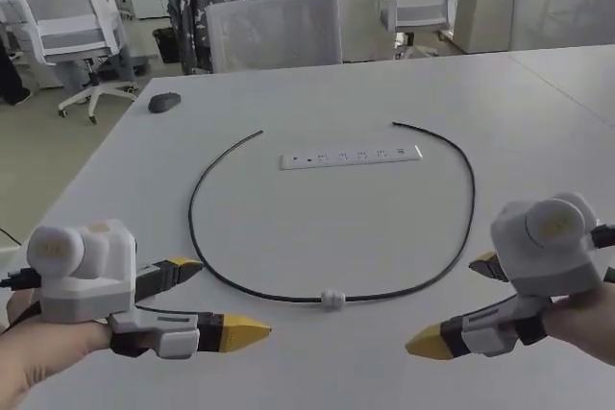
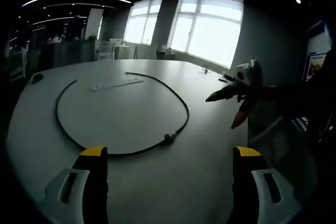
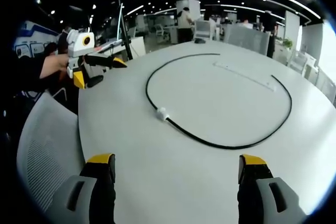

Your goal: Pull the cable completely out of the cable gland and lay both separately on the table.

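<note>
Wide white bench (image 1: 288, 237) in an open office, nothing done on the task yet. Nearest the camera: left tool (image 1: 231, 300) and right tool (image 1: 444, 304), both hovering over the near edge with yellow-tipped jaws apart, holding nothing, well apart from each other. Just beyond and between them, the small white plastic cable gland (image 1: 332, 299) lies on the bench. It's the only holder here, and the thin black cable (image 1: 192, 208) is threaded through it. Cable runs out both sides of the gland in one big open loop, both ends lying free on the far side. Handling guess: cable is light and floppy, so it'll drag across the bench rather than slide unless the gland is pinned. The gland is small, smooth and light, so it's likely to skid or pop out of a loose pinch. I'd clamp the gland body with one tool and take the cable just beside it with the other. Roughly half the length has to pass through, so expect re-grips. Inside the loop, a flat white power strip (image 1: 351, 156). Further out, a dark computer mouse (image 1: 164, 101). At the far edge, a grey mesh office chair (image 1: 274, 31).
</note>
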A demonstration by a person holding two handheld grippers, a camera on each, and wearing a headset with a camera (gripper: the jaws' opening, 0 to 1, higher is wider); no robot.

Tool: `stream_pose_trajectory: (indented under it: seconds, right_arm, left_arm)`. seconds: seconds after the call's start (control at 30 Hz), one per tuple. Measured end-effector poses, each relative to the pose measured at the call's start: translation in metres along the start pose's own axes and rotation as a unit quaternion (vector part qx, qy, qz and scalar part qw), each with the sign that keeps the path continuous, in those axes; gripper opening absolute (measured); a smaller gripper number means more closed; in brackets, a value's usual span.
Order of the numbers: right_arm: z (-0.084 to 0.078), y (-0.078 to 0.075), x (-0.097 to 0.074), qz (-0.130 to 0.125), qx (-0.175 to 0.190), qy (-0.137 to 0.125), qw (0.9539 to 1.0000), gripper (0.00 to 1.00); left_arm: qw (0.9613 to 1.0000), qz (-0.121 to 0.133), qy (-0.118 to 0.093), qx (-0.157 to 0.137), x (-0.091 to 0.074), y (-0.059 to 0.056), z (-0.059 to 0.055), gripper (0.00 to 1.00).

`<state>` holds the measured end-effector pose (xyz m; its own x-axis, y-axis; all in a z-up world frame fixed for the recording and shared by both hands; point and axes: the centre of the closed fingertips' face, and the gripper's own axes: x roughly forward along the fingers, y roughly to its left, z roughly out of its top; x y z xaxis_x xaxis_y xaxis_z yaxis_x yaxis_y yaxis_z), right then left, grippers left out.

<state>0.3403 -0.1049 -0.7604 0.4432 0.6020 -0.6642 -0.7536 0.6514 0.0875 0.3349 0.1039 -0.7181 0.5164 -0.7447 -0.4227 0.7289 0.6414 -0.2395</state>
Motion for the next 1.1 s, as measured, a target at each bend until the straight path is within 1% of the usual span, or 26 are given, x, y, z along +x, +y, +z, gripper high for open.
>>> stream_pose_trajectory:
  seconds: [0.17,0.23,0.53,0.77,0.87,0.93,1.0,1.1]
  right_arm:
    - [-0.002,0.0,0.001,0.001,0.0,0.004,1.0,0.98]
    - [-0.001,0.002,0.002,0.005,0.002,0.003,1.0,0.98]
    - [-0.001,0.001,0.005,0.005,0.001,0.005,1.0,0.97]
    - [-0.003,0.0,0.006,0.005,0.002,0.009,0.9999,0.97]
    - [-0.001,0.001,0.009,0.009,0.0,0.006,0.9999,0.95]
    - [0.003,0.003,0.012,0.011,-0.006,0.001,0.9999,0.94]
    - [0.007,0.005,0.014,0.017,-0.013,-0.001,0.9998,0.91]
    - [0.016,0.013,0.02,0.033,-0.04,-0.009,0.9986,0.84]
  left_arm:
    - [1.0,0.001,0.001,0.0,0.001,0.0,-0.001,0.99]
    - [1.0,0.001,0.004,-0.001,0.001,0.0,-0.003,0.99]
    - [1.0,-0.001,0.003,0.001,0.003,0.0,-0.001,0.99]
    - [1.0,-0.002,0.007,0.001,0.006,0.001,-0.004,0.99]
    - [1.0,-0.002,0.009,0.004,0.007,0.002,-0.005,0.99]
    - [0.9998,0.0,0.007,0.019,0.008,0.001,-0.003,0.99]
    - [0.9997,-0.003,0.01,0.024,0.011,0.0,-0.003,0.99]
    - [0.9993,-0.004,0.013,0.034,0.013,-0.002,-0.003,0.99]
